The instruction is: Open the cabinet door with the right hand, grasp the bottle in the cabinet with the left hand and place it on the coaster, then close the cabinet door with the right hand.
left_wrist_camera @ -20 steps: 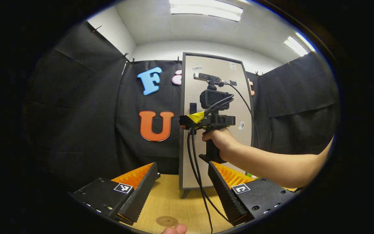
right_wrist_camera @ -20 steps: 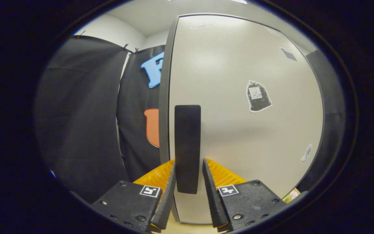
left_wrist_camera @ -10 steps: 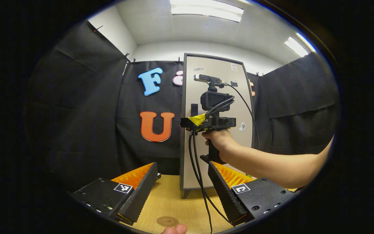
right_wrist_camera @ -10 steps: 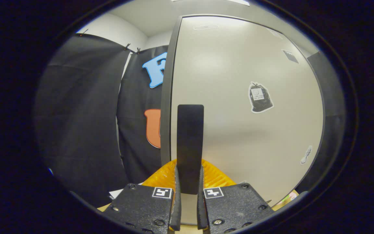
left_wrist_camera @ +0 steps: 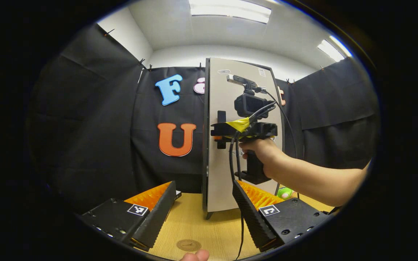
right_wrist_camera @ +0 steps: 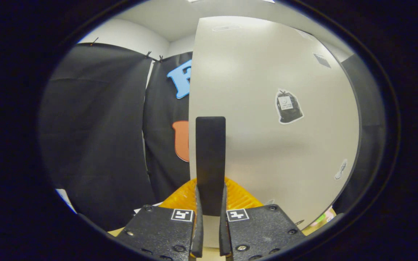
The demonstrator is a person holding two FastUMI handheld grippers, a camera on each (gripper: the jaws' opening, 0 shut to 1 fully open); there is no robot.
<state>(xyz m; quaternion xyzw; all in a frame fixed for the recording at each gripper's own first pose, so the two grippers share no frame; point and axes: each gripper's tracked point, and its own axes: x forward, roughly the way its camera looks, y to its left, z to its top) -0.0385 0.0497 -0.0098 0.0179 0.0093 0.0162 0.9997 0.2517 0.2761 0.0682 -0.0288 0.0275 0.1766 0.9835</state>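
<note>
The beige cabinet door [left_wrist_camera: 227, 174] stands swung partly out from the cabinet, its dark edge facing me. In the right gripper view the door [right_wrist_camera: 267, 145] is close in front and my right gripper [right_wrist_camera: 210, 217] is shut on its black upright handle [right_wrist_camera: 210, 159]. The left gripper view shows that right gripper [left_wrist_camera: 219, 131], held by a hand [left_wrist_camera: 263, 152], pinching the handle [left_wrist_camera: 221, 116]. My left gripper [left_wrist_camera: 203, 210] hangs open above the wooden table [left_wrist_camera: 194, 224], holding nothing. A round brown coaster [left_wrist_camera: 188, 245] lies just below it. The cabinet's inside is hidden behind the door.
A small green object [left_wrist_camera: 285, 192] sits on the table right of the door; I cannot tell what it is. Cables [left_wrist_camera: 238, 188] hang from the right gripper in front of the door. A fingertip [left_wrist_camera: 194, 256] shows at the bottom edge. Black cloth walls close in all sides.
The right gripper's fingers closed onto the handle, then drew it toward the camera. The door has swung partly open, showing its edge. The left gripper stayed open and still.
</note>
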